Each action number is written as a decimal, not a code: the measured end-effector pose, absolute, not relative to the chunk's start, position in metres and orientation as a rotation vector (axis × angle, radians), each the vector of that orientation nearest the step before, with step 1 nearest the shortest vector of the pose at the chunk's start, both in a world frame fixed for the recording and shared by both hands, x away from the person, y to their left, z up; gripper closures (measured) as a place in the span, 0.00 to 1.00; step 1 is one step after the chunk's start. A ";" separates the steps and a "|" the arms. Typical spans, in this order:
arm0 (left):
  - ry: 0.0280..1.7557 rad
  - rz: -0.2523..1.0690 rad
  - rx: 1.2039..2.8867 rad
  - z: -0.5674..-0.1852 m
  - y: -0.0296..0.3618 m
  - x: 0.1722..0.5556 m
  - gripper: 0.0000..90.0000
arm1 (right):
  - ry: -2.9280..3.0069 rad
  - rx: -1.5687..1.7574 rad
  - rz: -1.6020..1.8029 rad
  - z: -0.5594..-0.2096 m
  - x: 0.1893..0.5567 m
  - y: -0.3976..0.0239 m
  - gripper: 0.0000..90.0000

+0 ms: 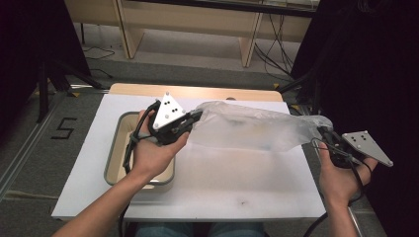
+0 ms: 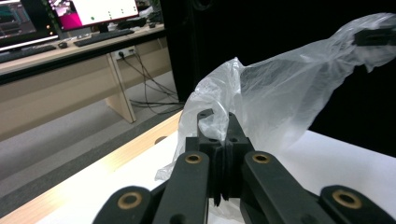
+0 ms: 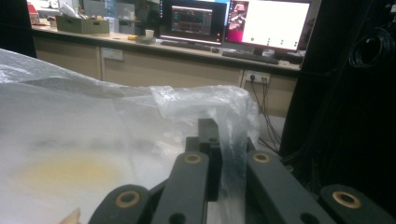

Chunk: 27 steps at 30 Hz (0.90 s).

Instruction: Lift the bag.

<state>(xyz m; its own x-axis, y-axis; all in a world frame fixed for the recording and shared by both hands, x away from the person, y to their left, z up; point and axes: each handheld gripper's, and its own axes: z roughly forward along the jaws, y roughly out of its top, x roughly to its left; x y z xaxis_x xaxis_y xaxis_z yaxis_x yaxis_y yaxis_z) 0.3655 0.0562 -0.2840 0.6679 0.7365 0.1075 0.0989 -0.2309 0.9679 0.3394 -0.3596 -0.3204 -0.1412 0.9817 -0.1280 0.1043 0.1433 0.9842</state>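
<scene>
A clear plastic bag point(image 1: 249, 127) hangs stretched above the white table point(image 1: 207, 182) between both hands. My left gripper point(image 1: 196, 117) is shut on the bag's left edge. In the left gripper view the film point(image 2: 275, 93) bunches between the closed jaws of the left gripper point(image 2: 219, 122). At the table's right edge my right gripper point(image 1: 323, 132) is shut on the bag's right end. The right gripper view shows a strip of the bag point(image 3: 219, 121) pinched in the right gripper point(image 3: 215, 133).
A shallow cream tray point(image 1: 118, 148) with a grey rim lies at the left of the table, partly under my left hand. Dark curtains stand at both sides. Wooden desks point(image 1: 197, 19) stand beyond the table.
</scene>
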 end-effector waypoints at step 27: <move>0.833 0.702 1.782 -0.313 0.048 0.425 0.99 | 1.526 1.196 1.131 -0.345 0.380 -0.345 1.00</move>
